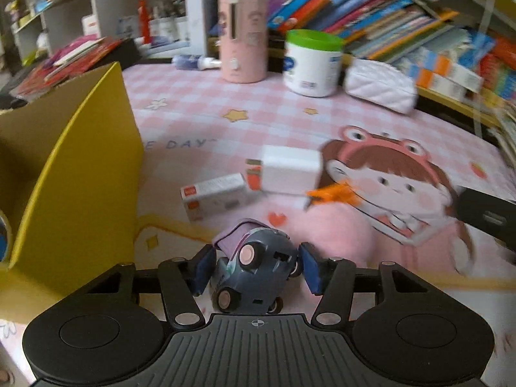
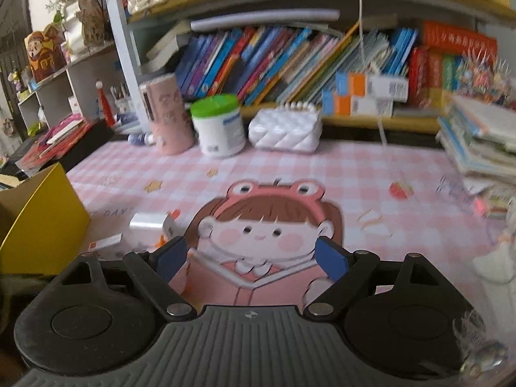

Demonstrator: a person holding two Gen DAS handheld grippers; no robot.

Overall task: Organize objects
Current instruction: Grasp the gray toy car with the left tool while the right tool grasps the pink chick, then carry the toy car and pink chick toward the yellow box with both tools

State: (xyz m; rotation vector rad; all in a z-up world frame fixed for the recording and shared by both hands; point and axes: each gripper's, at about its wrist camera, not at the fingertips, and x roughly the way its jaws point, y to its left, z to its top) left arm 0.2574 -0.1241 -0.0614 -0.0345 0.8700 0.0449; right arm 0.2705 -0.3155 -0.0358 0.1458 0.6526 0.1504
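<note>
Pink checkered desk mat (image 2: 322, 167) with a cartoon girl print is seen in both views, backed by shelves packed with books (image 2: 274, 61). At the back of the mat a pink cylinder container (image 1: 243, 37), a white tub with a green lid (image 1: 312, 63) and a white quilted pouch (image 1: 379, 85) are lined up.

Only in the left wrist view is the left gripper (image 1: 256, 271) shown clamped on a grey toy car (image 1: 254, 274), which is tipped with its underside and pink wheels turned to the camera; a purple part of it sticks out at the front. The car is held above the mat's near edge, just beside the yellow cardboard box (image 1: 80, 177) at left. Ahead on the mat a small white carton (image 1: 214, 195) and a larger white box (image 1: 290, 169) lie touching, with an orange item (image 1: 332, 193) just beside them; that item is blurred and cannot be identified. A black object (image 1: 487, 216) is cut off at the right edge.

In the right wrist view the right gripper (image 2: 251, 259) is seen spread wide with nothing between its blue pads (image 2: 332, 259), held over the cartoon girl. A stack of books (image 2: 480, 138) at right is shown only here. The car is not visible in this view. The box interior is hidden in both views.
</note>
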